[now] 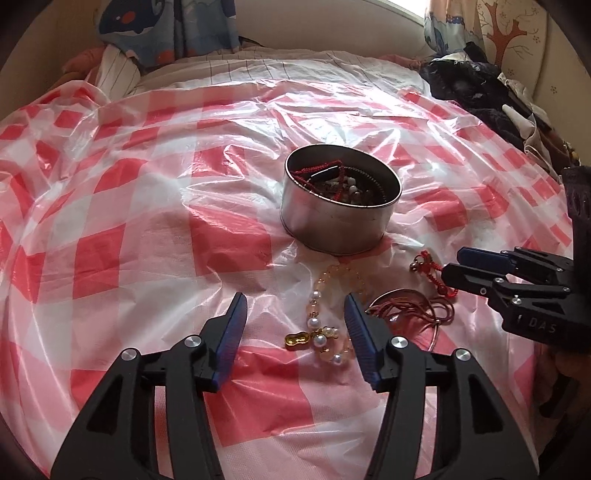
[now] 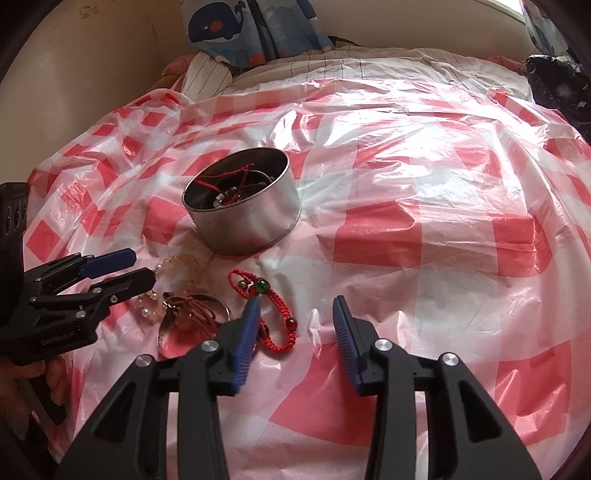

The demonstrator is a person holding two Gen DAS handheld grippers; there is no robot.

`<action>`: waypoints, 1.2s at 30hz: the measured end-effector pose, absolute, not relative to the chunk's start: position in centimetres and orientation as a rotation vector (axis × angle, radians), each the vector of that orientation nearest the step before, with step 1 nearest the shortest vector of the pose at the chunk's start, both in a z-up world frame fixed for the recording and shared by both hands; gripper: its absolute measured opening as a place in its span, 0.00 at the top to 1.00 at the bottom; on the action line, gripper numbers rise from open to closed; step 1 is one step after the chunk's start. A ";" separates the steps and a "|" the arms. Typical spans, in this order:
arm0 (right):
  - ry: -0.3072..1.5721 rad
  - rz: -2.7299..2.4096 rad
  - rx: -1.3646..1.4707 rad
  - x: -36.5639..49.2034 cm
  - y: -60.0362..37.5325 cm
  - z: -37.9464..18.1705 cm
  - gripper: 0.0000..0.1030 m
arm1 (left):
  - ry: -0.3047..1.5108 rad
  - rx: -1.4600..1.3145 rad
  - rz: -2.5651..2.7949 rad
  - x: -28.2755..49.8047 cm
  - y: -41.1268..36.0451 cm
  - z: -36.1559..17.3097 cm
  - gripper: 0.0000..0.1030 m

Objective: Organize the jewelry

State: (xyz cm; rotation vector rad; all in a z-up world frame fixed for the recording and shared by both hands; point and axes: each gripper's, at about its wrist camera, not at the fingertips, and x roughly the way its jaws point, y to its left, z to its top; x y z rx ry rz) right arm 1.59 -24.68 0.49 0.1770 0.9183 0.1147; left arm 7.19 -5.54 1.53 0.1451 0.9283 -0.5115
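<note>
A round metal tin stands on the red-checked plastic sheet and holds red cords and beads. In front of it lie a pale yellow and pearl bead bracelet with a gold charm, a silver bangle with brown cord, and a red braided bracelet with a green bead. My left gripper is open, its jaws on either side of the bead bracelet. My right gripper is open and empty, its left finger over the red bracelet.
The checked plastic sheet covers a bed. Dark clothes are heaped at the far right. A whale-print fabric and a striped pillow lie at the head of the bed.
</note>
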 end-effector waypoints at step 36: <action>0.928 0.063 0.115 0.9 -25.1 0.7 0.91 | 0.942 0.193 -0.466 7.8 -5.4 1.1 0.37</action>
